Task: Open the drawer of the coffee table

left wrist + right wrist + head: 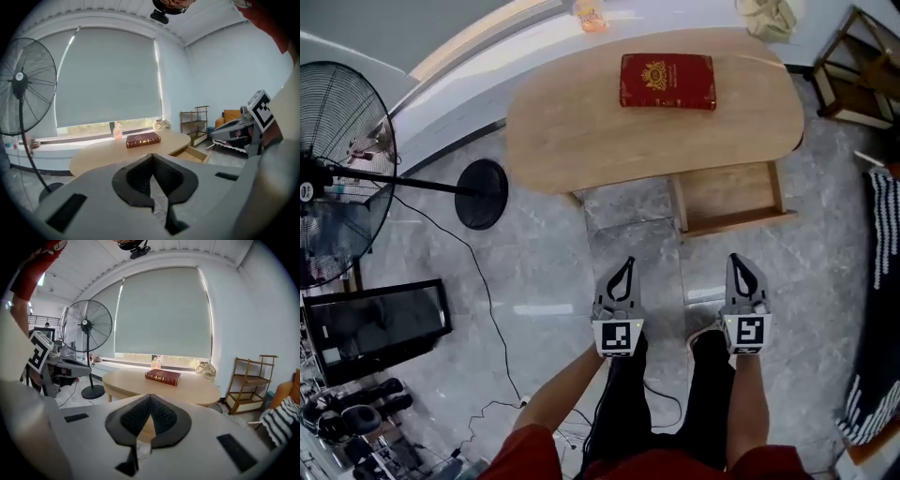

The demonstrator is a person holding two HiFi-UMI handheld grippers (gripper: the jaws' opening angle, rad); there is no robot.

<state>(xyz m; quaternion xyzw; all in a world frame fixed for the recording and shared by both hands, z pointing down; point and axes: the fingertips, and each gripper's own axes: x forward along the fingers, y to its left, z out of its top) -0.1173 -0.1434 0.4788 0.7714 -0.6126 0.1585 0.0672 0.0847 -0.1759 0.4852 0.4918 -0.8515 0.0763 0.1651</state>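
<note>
The oval wooden coffee table (581, 131) stands ahead of me with a red book (667, 81) on top. Its drawer (731, 197) is pulled out from under the right front edge and looks empty. Both grippers hang in the air well short of the table, over the floor, side by side. My left gripper (627, 262) is shut with nothing in it, and so is my right gripper (735, 258). In the left gripper view the shut left gripper (152, 157) points at the table (103, 152) and the open drawer (191, 153). The right gripper (151, 397) faces the book (162, 376).
A standing fan (337, 178) with a round black base (481, 193) and a floor cable is at the left. A dark monitor (375, 323) lies lower left. A wooden shelf (858, 70) and striped cloth (881, 309) are at the right. A bottle (590, 14) and bag (766, 17) sit beyond the table.
</note>
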